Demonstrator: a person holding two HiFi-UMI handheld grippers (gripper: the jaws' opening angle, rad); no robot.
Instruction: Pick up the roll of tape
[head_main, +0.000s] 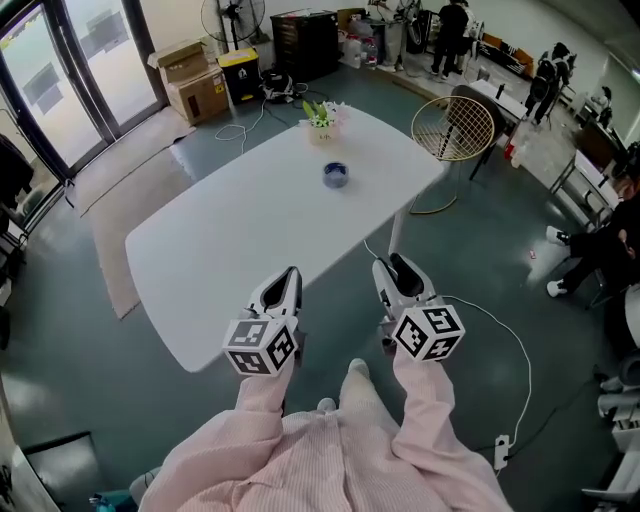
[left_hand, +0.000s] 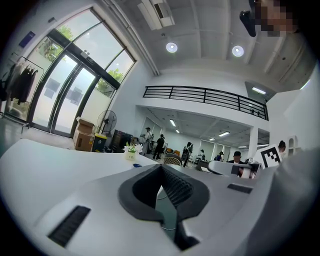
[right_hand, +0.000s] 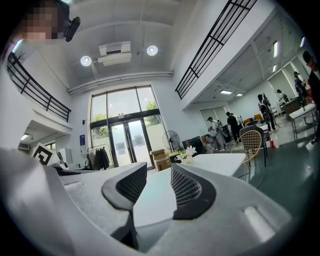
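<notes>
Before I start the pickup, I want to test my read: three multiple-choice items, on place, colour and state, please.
1. Where is the roll of tape? A on the table, near the flowers; B on the floor; C in a gripper.
2. Its colour? A red; B blue; C yellow.
3. The right gripper has its jaws how? A shut on tape; B apart, empty; C shut, empty.
Key: A, the head view shows it there; B, it looks blue; B, table shows between them.
</notes>
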